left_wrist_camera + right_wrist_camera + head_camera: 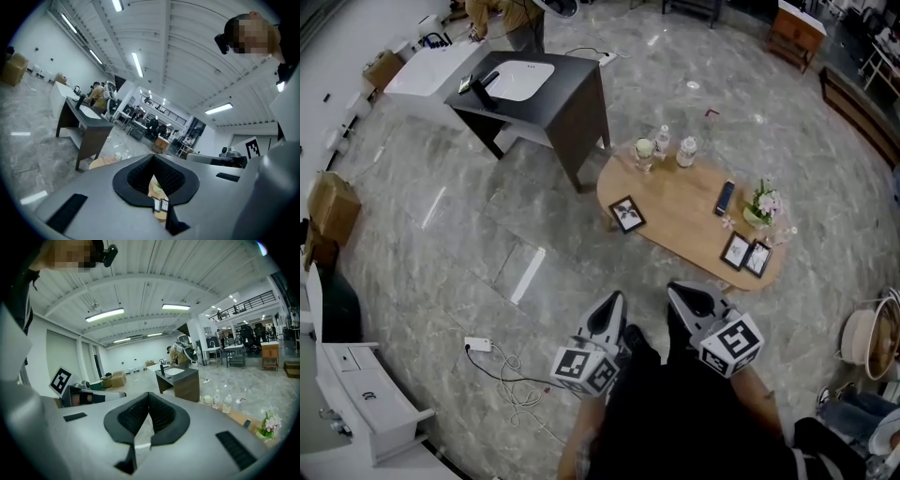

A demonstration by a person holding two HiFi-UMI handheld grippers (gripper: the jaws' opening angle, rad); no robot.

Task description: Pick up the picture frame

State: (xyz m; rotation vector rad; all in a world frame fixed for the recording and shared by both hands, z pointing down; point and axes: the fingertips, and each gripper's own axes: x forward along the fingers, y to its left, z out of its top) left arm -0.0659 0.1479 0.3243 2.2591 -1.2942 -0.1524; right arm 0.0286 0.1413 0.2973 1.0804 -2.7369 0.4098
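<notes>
Three small black picture frames lie on the oval wooden table (675, 220): one (627, 214) near its left end and a pair (736, 250), (758, 258) near its right front edge. My left gripper (614, 298) and right gripper (680, 291) hover side by side over the floor, short of the table's near edge, both shut and holding nothing. In the left gripper view the jaws of the left gripper (153, 157) meet, and the pair of frames (160, 204) shows through the gap below them. The right gripper (149, 395) points left of the table.
On the table stand a cup and two bottles (674, 148), a phone (725, 197) and a flower pot (762, 204). A dark sink cabinet (572, 94) stands beyond the table. A power strip with cable (478, 345) lies on the floor at left. A basket (862, 337) sits at right.
</notes>
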